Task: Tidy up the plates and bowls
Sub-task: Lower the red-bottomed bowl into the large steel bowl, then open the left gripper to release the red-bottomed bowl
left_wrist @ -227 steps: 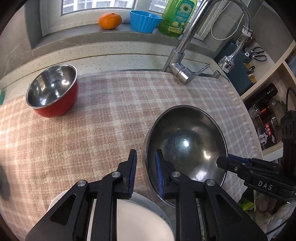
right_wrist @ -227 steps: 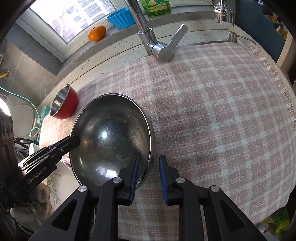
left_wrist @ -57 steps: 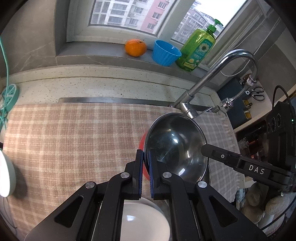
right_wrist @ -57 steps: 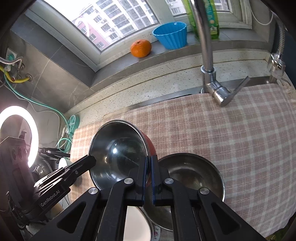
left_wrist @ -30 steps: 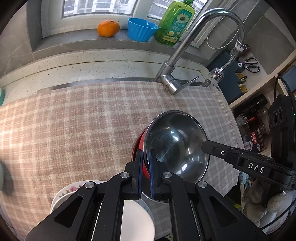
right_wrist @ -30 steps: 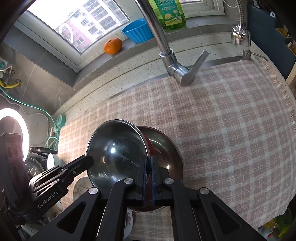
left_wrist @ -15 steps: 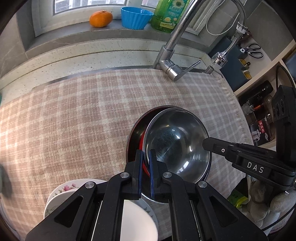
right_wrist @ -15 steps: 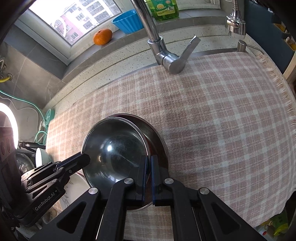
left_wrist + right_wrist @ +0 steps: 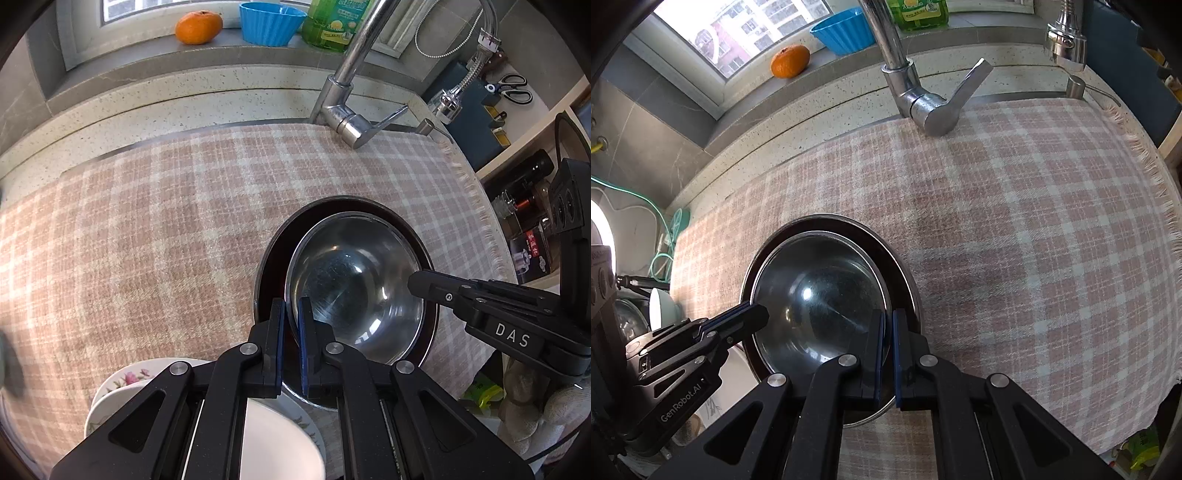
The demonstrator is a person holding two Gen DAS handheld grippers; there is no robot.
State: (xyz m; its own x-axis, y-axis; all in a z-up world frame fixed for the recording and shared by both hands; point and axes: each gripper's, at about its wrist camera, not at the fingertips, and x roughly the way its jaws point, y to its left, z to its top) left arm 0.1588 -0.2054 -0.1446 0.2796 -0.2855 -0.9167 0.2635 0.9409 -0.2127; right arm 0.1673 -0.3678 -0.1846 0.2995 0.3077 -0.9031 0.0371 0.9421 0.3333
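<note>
A red bowl with a shiny steel inside (image 9: 354,284) (image 9: 820,295) sits nested in a larger steel bowl, whose rim (image 9: 264,266) (image 9: 903,269) shows around it, on the checked cloth. My left gripper (image 9: 290,308) is shut on the red bowl's near-left rim. My right gripper (image 9: 888,319) is shut on the opposite rim. Each gripper shows in the other's view, the right gripper (image 9: 417,284) at the bowl's right edge and the left gripper (image 9: 759,315) at its left edge. Only a thin dark red strip of the bowl's outside shows.
A stack of white plates (image 9: 122,380), the lower one flowered, lies under my left gripper. A steel faucet (image 9: 343,110) stands at the back. An orange (image 9: 199,27), a blue cup (image 9: 271,22) and a green soap bottle (image 9: 332,22) sit on the sill. Shelves (image 9: 524,192) flank the right.
Both grippers have sunk with the red bowl. It hung above the large steel bowl a second ago and now rests down inside it.
</note>
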